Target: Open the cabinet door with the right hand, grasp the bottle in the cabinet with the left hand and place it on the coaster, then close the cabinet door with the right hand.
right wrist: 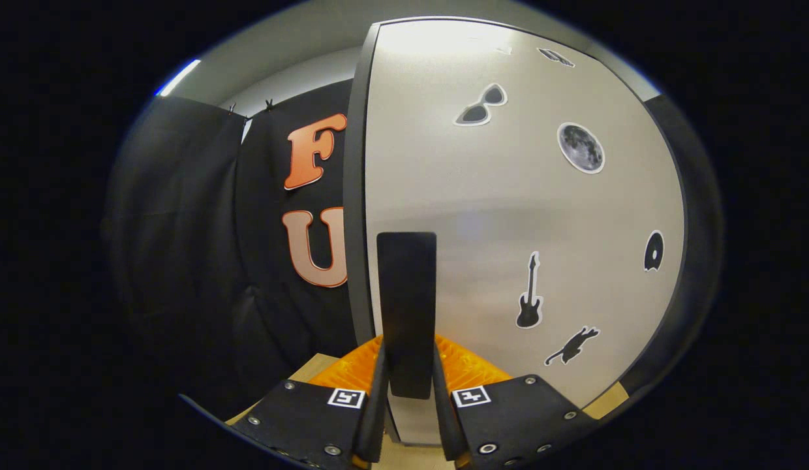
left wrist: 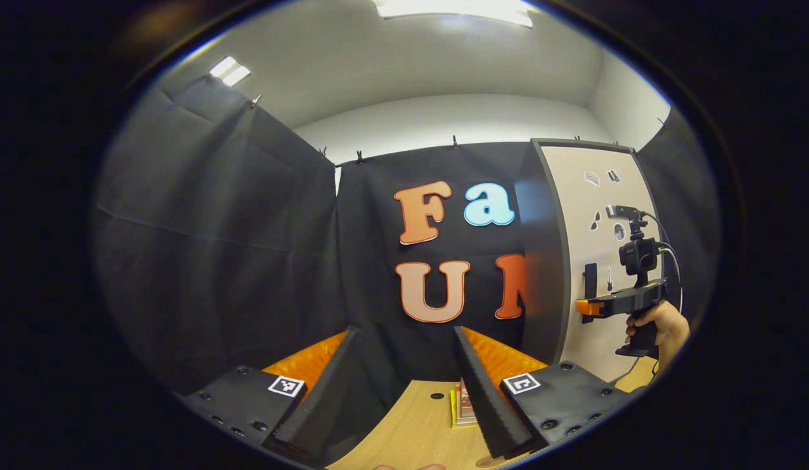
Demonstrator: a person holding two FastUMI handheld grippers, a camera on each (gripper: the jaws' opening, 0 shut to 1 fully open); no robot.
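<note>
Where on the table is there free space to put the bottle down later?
Bare wood of the table lies between the left tongs, which are open. Beside their right finger it is occupied by a stack of flat coasters. At the cabinet door, the right tongs grip the handle.

closed cabinet door point(right wrist: 509, 215) blocks cabinet, table point(left wrist: 417, 424) open

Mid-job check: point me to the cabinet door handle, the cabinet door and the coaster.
cabinet door handle point(right wrist: 406, 294): right gripper view, middle of the black vertical bar.
cabinet door point(right wrist: 509, 209): right gripper view, bare pale panel among the stickers.
coaster point(left wrist: 465, 408): left gripper view, visible strip beside the left gripper's finger.
</note>
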